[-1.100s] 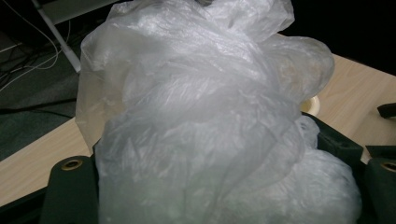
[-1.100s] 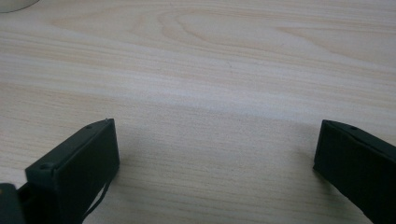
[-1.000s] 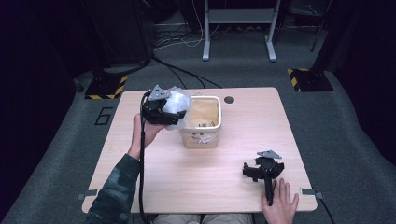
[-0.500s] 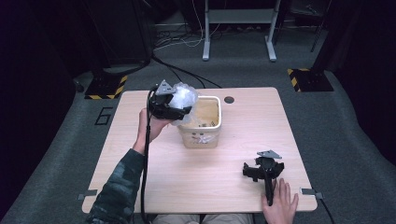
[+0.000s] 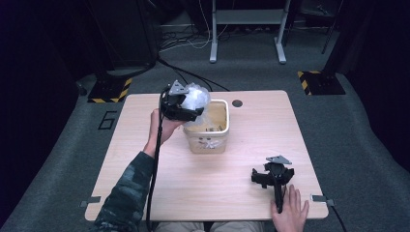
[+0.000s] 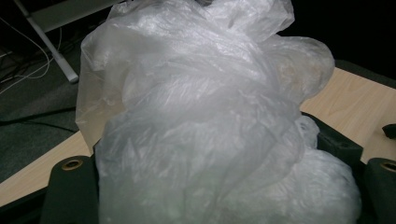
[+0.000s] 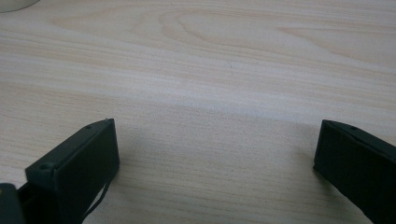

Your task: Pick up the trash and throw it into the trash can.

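A crumpled clear plastic bag [image 5: 195, 98] is bunched between the jaws of my left gripper [image 5: 186, 110], which is shut on it at the left rim of a small beige bin [image 5: 208, 140]. In the left gripper view the plastic bag [image 6: 201, 121] billows up between the two black jaws and hides most of what lies behind. My right gripper [image 5: 270, 175] rests on the table near the front right, a hand on its handle. Its jaws stand wide apart in the right gripper view, with bare wood between them [image 7: 215, 154].
The bin stands mid-table on the light wooden table [image 5: 251, 121], which has a round cable hole [image 5: 237, 103] at the back. Grey carpet, black cables and a metal stand's legs [image 5: 246, 29] lie beyond the far edge.
My left gripper has carried the bag a little to the right, up to the bin's left rim. The right gripper has stayed where it was.
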The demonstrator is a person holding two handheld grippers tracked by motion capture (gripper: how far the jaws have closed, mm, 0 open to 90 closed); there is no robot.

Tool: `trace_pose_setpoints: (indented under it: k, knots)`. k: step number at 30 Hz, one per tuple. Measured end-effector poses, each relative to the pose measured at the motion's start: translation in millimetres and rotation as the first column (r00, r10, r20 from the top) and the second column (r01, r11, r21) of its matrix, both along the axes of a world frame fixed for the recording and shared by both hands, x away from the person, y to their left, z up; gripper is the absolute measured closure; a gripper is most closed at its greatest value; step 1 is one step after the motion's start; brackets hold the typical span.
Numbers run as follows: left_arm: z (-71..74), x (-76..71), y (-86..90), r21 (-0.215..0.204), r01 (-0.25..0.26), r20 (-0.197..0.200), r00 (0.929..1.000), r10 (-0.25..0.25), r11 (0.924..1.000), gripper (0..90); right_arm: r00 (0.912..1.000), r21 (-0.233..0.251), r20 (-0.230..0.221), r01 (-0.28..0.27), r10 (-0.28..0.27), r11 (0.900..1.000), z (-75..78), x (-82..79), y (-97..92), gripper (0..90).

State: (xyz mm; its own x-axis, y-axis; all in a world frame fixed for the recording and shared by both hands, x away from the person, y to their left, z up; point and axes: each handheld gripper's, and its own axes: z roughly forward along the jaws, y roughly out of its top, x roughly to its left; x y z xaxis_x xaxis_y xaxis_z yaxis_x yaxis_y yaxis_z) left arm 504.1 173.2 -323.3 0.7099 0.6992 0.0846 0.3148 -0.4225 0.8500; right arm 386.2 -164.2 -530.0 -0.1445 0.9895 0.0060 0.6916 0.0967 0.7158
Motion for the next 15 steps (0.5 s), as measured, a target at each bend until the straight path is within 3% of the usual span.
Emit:
trace_pose_setpoints:
  k: [15]
  knots:
    - [-12.6, 15.8, -11.5, -0.001, 0.007, -0.037, 0.9993, -0.007, 1.0000, 25.1, 1.0000, 0.004, 0.001, 0.002, -0.002, 1.0000, 0.1, 0.2, 0.1, 0.0]
